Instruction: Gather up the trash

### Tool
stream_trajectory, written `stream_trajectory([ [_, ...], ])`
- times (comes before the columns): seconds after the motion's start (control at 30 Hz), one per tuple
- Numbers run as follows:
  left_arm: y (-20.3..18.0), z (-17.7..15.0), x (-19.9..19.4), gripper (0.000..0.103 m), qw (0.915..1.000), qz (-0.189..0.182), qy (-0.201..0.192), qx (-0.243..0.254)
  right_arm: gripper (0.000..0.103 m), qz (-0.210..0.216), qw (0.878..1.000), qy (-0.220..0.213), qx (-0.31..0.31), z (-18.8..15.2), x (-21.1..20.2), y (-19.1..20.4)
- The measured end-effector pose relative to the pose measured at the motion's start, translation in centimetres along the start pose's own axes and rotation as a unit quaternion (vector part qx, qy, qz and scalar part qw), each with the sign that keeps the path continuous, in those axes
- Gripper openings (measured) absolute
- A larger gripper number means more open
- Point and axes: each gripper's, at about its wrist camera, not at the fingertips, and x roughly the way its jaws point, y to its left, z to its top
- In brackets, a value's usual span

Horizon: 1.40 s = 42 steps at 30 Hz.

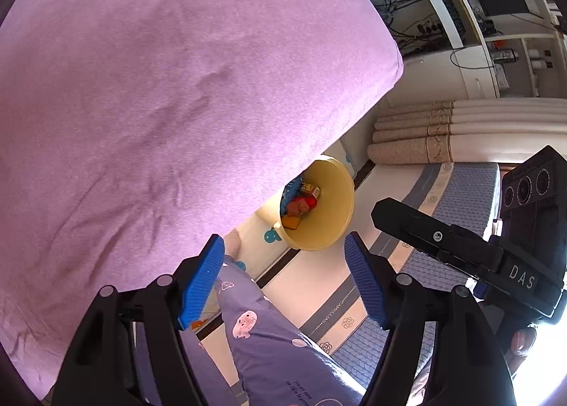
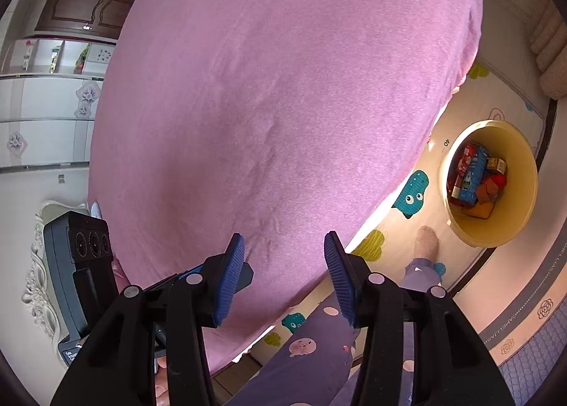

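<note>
A yellow round bin (image 1: 336,214) stands on the floor beside the bed, its near side hidden by the pink cover. It holds trash (image 1: 301,204): a red wrapper, small cartons and an orange piece. My left gripper (image 1: 283,243) hangs above it, open, with nothing between its blue pads (image 1: 202,282). From the right wrist, the bin (image 2: 514,200) lies to the right, with a blue carton and red packs (image 2: 475,179) inside. My right gripper (image 2: 283,239) is open and empty over the edge of the pink bed cover (image 2: 276,104).
A person's leg in purple patterned trousers (image 1: 269,335) and a socked foot (image 2: 427,243) stand on a cartoon play mat (image 2: 411,193) next to the bin. Rolled beige mats (image 1: 411,150) and a blue-grey patterned mat (image 1: 460,193) lie beyond. White cabinets (image 2: 46,104) line the left.
</note>
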Motion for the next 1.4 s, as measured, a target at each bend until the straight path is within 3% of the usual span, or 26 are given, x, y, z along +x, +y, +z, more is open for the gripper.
stream_trajectory([
  [0.4, 12.7, -3.1, -9.2, 0.071, 0.9937, 0.014, -0.074, -0.083, 0.047, -0.004, 0.992, 0.053, -0.113, -2.1, 7.2, 13.4],
  [0.7, 18.4, -5.3, -12.9, 0.071, 0.9872, 0.014, -0.101, -0.123, 0.047, -0.007, 0.985, 0.074, -0.155, -4.3, 10.5, 18.4],
  [0.9, 19.2, -6.1, -14.5, 0.076, 0.9819, 0.028, -0.125, -0.140, 0.047, -0.014, 0.980, 0.074, -0.185, -4.2, 10.7, 21.0],
  [1.17, 18.4, -7.1, -18.5, 0.086, 0.9611, 0.077, -0.203, -0.171, 0.047, -0.037, 0.958, 0.034, -0.281, -4.4, 7.5, 24.2],
  [1.4, 16.6, -8.9, -22.3, 0.091, 0.9399, 0.108, -0.250, -0.206, 0.065, -0.039, 0.945, -0.001, -0.326, -4.5, 4.2, 25.9],
])
